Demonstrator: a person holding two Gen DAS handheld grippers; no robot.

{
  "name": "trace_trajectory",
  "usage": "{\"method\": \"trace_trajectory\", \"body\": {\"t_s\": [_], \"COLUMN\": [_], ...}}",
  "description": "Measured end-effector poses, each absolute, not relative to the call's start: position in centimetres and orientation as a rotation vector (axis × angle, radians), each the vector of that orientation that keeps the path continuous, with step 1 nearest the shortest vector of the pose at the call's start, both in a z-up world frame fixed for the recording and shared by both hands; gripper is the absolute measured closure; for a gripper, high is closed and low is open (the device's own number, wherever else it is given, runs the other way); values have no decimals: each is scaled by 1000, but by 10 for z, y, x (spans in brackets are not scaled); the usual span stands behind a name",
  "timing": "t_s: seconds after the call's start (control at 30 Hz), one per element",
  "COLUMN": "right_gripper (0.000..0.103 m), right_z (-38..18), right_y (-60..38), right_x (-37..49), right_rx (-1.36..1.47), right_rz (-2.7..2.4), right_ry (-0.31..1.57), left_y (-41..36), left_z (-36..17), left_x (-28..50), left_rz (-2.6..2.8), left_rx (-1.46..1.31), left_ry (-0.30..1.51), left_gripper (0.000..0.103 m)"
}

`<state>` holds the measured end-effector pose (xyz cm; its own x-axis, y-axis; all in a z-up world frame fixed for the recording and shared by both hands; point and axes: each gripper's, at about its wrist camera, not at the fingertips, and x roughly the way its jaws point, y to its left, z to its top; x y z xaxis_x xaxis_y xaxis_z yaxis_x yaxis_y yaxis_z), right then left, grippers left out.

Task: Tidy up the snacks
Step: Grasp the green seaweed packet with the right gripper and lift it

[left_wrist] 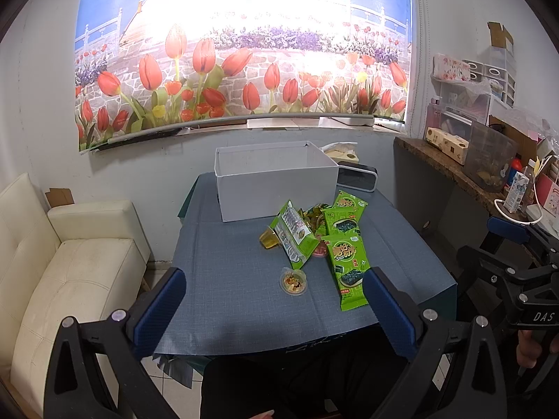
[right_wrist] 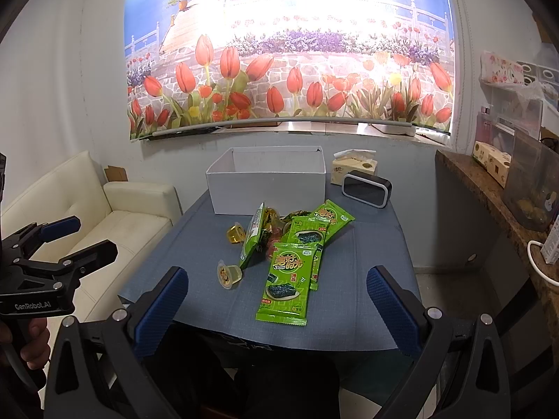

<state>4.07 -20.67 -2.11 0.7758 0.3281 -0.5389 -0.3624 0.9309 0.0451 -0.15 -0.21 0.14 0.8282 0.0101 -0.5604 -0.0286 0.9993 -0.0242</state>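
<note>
The cream sofa (left_wrist: 70,265), quilted and leather-like, runs off the left edge in both views, so its full length stays unseen. Beside it the left gripper (left_wrist: 274,309) hangs above the near edge of the table (left_wrist: 227,279), its blue ribbed pads spread wide with nothing between them; its black frame is cropped at the bottom. The table wears a blue-grey woven cloth whose front hem droops over a dark shape that cannot be made out.

At the far side of the table stands an open white box (right_wrist: 267,188), rectangular and matte, and its floor is hidden behind the front wall. Just in front of it lies the snack heap: a round clear jelly cup (right_wrist: 229,274) sits alone nearest the left, a second amber jelly cup (right_wrist: 236,234) behind it, then a green packet (right_wrist: 253,239) tipped up on its edge. Glossy flat seaweed packets (right_wrist: 288,284) overlap to the right, covering small wrapped items too buried to identify.

The right gripper (right_wrist: 277,309) hovers over the table's near edge, its blue textured pads likewise held far apart and clasping nothing. Right of the box sit a tissue box (right_wrist: 354,169) and a black rounded clock (right_wrist: 367,188) with an unreadable face. A stone-patterned counter (right_wrist: 489,202) with blurred clutter is cut by the right edge
</note>
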Motion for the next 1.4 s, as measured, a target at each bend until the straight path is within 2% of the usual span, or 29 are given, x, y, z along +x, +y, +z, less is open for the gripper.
{"method": "trace_trajectory", "body": {"t_s": [0.37,0.5,0.77,1.03,1.07,1.1,1.17,1.4], "right_gripper": [0,0,0,1,4,15,30,32], "right_z": [-32,-60,-151,-186,-189,-193,-199,-190], "right_y": [-201,-191,-177,-152,-148,-143,-138,-151], "right_x": [52,84,179,208,210,211,212,210], "right_rx": [-78,-96,-46,-87,-100,-121,-148,-69], "right_rz": [360,333,270,218,217,218,220,240], "right_ry": [598,680,882,976,982,994,1012,992], "left_y": [-1,0,9,28,30,34,38,44], "left_z": [-4,-5,-22,-42,-44,-48,-52,-62], "left_x": [-2,-1,13,31,33,36,40,50], "left_rz": [22,21,37,53,56,59,62,53], "left_rx": [-37,-35,-43,-61,-67,-76,-86,-90], "left_ry": [595,600,644,699,705,714,728,749], "left_gripper": [0,0,0,0,0,0,0,0]}}
